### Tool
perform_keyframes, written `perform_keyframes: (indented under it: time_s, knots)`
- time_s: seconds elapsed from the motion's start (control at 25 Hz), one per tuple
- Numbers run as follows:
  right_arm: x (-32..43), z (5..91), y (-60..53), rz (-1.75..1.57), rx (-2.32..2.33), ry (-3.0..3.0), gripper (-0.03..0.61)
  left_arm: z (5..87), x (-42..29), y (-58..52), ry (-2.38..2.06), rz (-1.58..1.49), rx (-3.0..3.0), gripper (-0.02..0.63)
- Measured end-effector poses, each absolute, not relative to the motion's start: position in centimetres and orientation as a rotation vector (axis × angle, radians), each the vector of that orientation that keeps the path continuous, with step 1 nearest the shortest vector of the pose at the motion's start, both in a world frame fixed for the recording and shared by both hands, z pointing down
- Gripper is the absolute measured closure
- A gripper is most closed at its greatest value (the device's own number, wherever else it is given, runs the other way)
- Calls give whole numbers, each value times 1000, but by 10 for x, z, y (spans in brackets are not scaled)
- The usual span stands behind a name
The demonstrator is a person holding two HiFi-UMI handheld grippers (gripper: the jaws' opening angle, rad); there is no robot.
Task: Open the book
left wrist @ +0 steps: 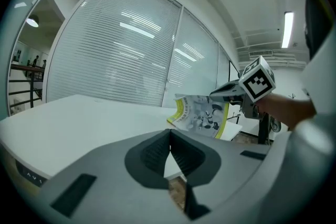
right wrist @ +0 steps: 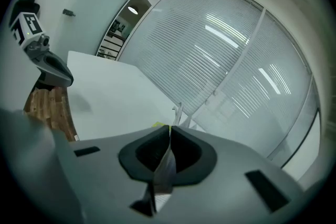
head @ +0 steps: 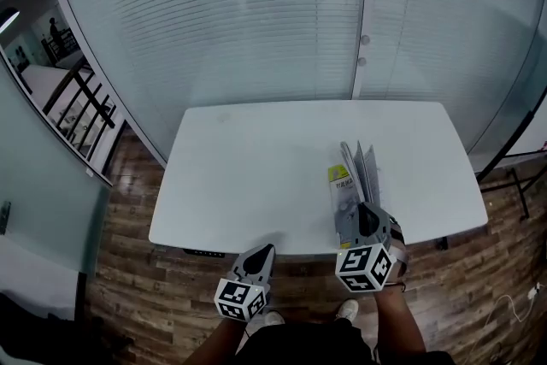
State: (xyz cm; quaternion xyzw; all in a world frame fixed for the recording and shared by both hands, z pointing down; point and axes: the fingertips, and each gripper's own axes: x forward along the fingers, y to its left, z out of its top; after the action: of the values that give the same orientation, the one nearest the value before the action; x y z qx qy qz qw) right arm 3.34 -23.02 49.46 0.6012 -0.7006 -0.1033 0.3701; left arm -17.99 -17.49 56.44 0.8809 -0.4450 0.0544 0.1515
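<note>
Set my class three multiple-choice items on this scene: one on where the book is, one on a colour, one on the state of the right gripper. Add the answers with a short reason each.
1. Where on the table is the book?
A. At the far left corner
B. On the right part, by the near edge
C. In the very middle

2. What colour borders the book's cover?
A. Red
B. Yellow
C. Blue

3. What is the right gripper doing?
A. It is open above the book
B. It is shut with nothing in it
C. It is shut on part of the book

Answers:
1. B: the head view shows the book right of the middle, reaching the near edge.
2. B: the left gripper view shows a yellow band round the grey cover.
3. C: the right gripper view shows paper pinched between its closed jaws.
</note>
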Motion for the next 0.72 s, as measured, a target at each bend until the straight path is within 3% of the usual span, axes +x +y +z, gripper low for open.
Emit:
perform_keyframes:
  time_s: [0.72]
  knots:
    - [-118,530,-222,-525,1260,-1851,566,571,-247,-155,-1342,138,2483,598]
